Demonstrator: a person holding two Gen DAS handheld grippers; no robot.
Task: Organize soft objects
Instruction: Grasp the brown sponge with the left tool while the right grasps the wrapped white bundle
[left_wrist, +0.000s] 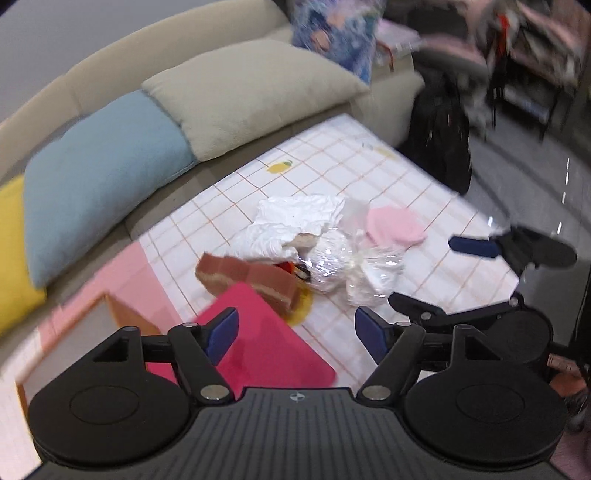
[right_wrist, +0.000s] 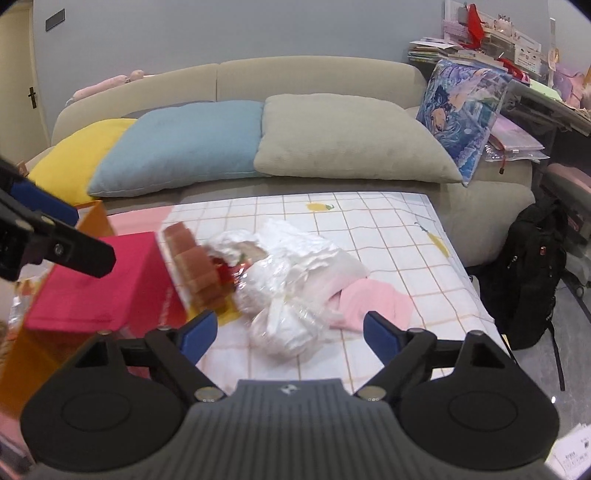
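Plastic-wrapped soft bundles (right_wrist: 291, 295) lie heaped mid-table on the checked cloth (right_wrist: 388, 236), just beside the pink cloth (right_wrist: 373, 302). We judge them light, squashy and slippery; pinch a gathered fold. Our left gripper (left_wrist: 295, 332) and right gripper (right_wrist: 290, 332) gape empty.

We cannot tell what the crinkled plastic bags (right_wrist: 291, 291) hold. The red item (right_wrist: 225, 271) beneath them is mostly hidden. The shelf clutter (left_wrist: 517, 40) is blurred beyond recognition.
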